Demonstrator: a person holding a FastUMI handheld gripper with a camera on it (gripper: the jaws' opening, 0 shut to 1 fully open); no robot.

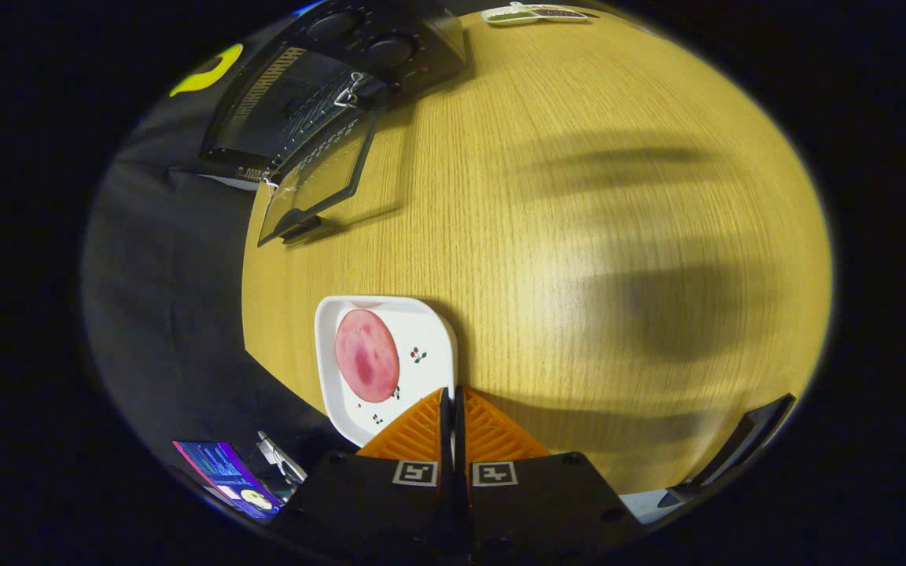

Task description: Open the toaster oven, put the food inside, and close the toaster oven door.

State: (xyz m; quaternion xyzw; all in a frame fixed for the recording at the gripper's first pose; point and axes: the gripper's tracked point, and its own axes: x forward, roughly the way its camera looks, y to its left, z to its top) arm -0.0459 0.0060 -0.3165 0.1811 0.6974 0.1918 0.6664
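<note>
Nearest of all is the hand-held gripper (pixel 453 393), its two fingers pressed together with nothing between them, the tips poised over the near corner of a white plate (pixel 433 330). Closed and empty as it is, it seems to be merely passing over, and would have to spread its fingers before taking anything.

Going left to right: past the counter's left edge, low down, lies a small lit screen (pixel 225 472). Beyond it, at the far left of the counter (pixel 579 196), sits the toaster oven (pixel 319 94), its glass door (pixel 319 177) already swung down and resting open toward the plate, so the opening step looks done and the cavity stands ready. On the plate, just ahead and left of the fingertips, lies the food (pixel 366 355), a flat round pink slice, set near the counter's edge within easy reach. It is well apart from the oven. To the right the wood is bare apart from soft shadows; a small dish (pixel 532 13) sits at the far edge.
</note>
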